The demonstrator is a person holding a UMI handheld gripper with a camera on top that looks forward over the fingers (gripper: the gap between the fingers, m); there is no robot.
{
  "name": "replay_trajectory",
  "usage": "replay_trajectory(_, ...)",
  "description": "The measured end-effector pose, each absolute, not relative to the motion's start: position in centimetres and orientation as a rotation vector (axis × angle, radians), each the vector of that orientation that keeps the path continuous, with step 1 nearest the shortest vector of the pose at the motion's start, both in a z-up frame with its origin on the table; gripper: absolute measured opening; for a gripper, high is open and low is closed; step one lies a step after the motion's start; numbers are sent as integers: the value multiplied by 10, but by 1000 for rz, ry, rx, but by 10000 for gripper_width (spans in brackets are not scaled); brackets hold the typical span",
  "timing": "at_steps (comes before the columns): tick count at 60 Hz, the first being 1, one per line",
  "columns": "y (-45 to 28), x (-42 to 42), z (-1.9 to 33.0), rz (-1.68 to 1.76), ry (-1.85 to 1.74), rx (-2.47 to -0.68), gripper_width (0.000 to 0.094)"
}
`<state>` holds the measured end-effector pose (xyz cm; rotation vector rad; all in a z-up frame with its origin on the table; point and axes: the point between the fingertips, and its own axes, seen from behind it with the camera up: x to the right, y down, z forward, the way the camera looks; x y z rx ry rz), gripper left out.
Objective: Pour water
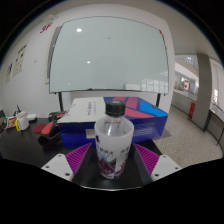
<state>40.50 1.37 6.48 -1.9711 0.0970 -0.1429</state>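
We are holding the bottle (pixel 112 140) upright between the jaws, gripper (pixel 111 162) pads pressing its sides, cap on top, so nothing is spilling. Behind the bottle a blue box (pixel 150 122) is sitting on the table (pixel 30 148); no cup showing.

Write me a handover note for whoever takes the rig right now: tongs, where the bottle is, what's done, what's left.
Tongs: closed on the bottle, one pad at each side of its lower body.
Bottle: clear plastic, dark cap still on, patterned label, upright between the fingers and in front of the blue box on the dark table.
Receiving vessel: none visible; small items lie beyond the fingers at one side, too small to identify.
Done: bottle grasped.
Left: the cap looks closed, so it likely needs opening; find a cup, then tilt and pour. Water level cannot be judged here.
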Motion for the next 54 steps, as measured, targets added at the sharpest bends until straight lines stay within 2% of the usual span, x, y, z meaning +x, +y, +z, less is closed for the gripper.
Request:
replay_trajectory(3,26,409,66,-151,101,-1952,799)
replay_trajectory(5,31,413,66,-152,104,-1945,693)
replay_trajectory(6,34,412,67,-149,103,-1940,599)
replay_trajectory(7,36,411,67,-141,100,-1933,575)
replay_trajectory(20,40,411,70,-141,73,-1885,400)
replay_trajectory(28,39,413,73,-165,70,-1887,399)
replay_trajectory(35,39,410,97,-232,84,-1866,402)
replay_trajectory(43,49,409,152,-367,54,-1803,400)
replay_trajectory(54,80,372,261,-688,-87,-1676,402)
